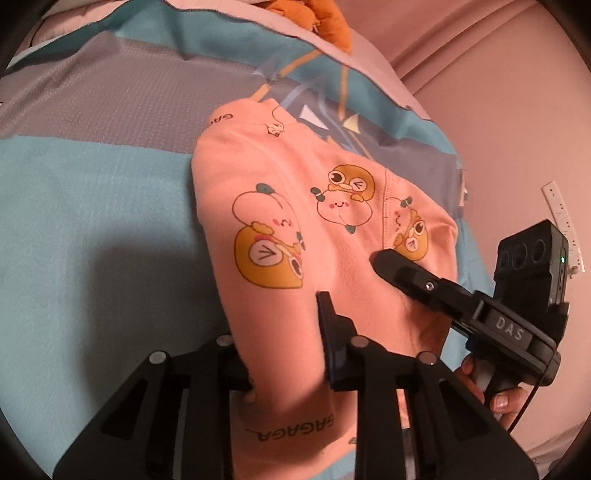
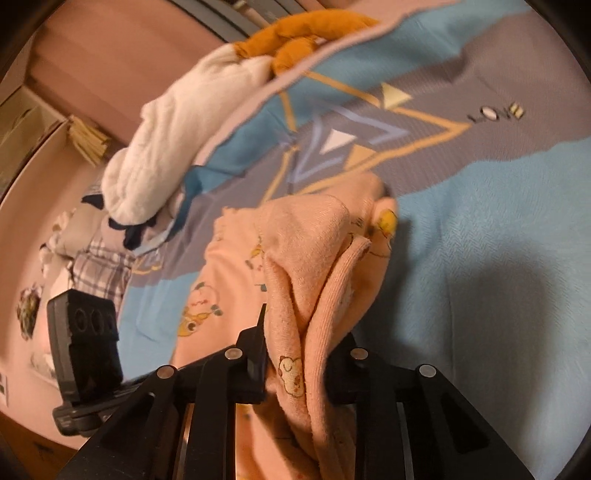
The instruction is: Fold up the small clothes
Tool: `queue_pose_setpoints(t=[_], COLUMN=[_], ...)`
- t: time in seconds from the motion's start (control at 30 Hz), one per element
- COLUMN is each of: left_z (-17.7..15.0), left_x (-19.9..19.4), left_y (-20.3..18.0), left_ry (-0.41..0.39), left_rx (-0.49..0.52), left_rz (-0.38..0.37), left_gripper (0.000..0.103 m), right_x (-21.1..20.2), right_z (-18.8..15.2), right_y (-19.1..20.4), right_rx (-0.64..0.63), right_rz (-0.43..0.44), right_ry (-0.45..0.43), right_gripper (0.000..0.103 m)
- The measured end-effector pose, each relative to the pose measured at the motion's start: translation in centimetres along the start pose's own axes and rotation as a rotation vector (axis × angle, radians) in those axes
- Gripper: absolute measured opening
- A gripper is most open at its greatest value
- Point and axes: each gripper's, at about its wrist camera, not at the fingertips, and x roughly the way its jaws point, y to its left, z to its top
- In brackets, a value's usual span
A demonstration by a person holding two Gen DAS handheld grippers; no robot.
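Note:
A pink child's garment (image 1: 332, 236) printed with cartoon figures lies on a blue and grey bedspread (image 1: 92, 221). In the left wrist view its near edge runs up between the fingers of my left gripper (image 1: 284, 332), which is shut on the cloth; the left finger is hidden under the fabric. My right gripper (image 1: 388, 266) comes in from the right, held by a hand (image 1: 480, 380), with its upper finger lying on the garment. In the right wrist view the right gripper (image 2: 301, 328) is shut on a bunched fold of the pink garment (image 2: 306, 258), lifted off the bedspread (image 2: 480, 221).
A white fluffy garment (image 2: 159, 147) and an orange cloth (image 2: 303, 33) lie at the far edge of the bed. Plaid and dark clothes (image 2: 99, 269) are piled at the left. The left gripper's camera body (image 2: 85, 350) shows at lower left. A white power strip (image 1: 565, 225) lies beyond the bed's right edge.

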Motion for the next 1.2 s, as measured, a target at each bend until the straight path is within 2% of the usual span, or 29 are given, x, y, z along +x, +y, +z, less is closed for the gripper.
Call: queue_pose_setpoints(t=[0.17,0.5,0.97,1.2], left_z=[-2.2,-8.1,-16.6,-17.5], left_x=[-1.4,-4.4,-9.7,-10.0], left_y=[-2.0,-5.6,-10.3,-10.4], left_ry=[0.009,0.049,0.06,0.047], left_rx=[0.052,0.084,0.153,0.163], left_rz=[-0.002,-0.021,-0.028,-0.003], left_gripper=[0.024,0.024,0.024,0.024], right_x=[-2.5,-7.8,-14.6,-16.0], right_z=[-1.9,-6.4,-13.9,-16.8], right_y=[1.8,1.9,3.0,4.5], right_rx=[-0.04,-0.042,-0.06,-0.073], right_rz=[0.001,0.027,0.012,0.018], right_ry=[-0.011,-0.019,-0.047,-0.046], right_gripper=[0.024,0.024,0.024,0.024])
